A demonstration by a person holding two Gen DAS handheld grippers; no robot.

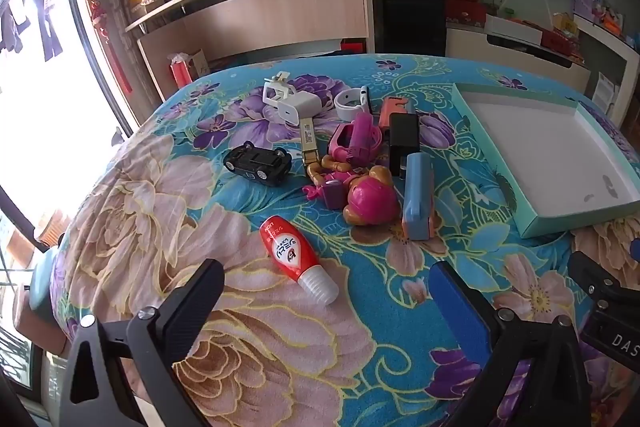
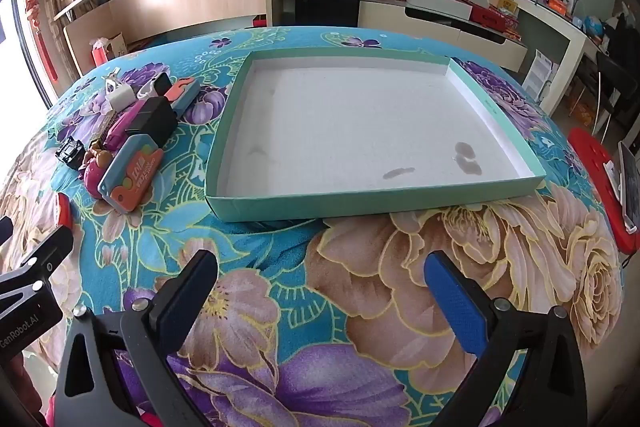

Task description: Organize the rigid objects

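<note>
Teal cardboard tray, white inside, faintly stained, beside jumbled toys.

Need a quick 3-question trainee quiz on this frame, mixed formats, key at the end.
1. True or false: the teal tray already holds toys.
2. Which item lies nearest the left claw? A) black toy car B) red tube C) white watch band
3. Fill in: both the left claw and the right claw are ____ and hold nothing.

Key: 1 false; 2 B; 3 open
</note>
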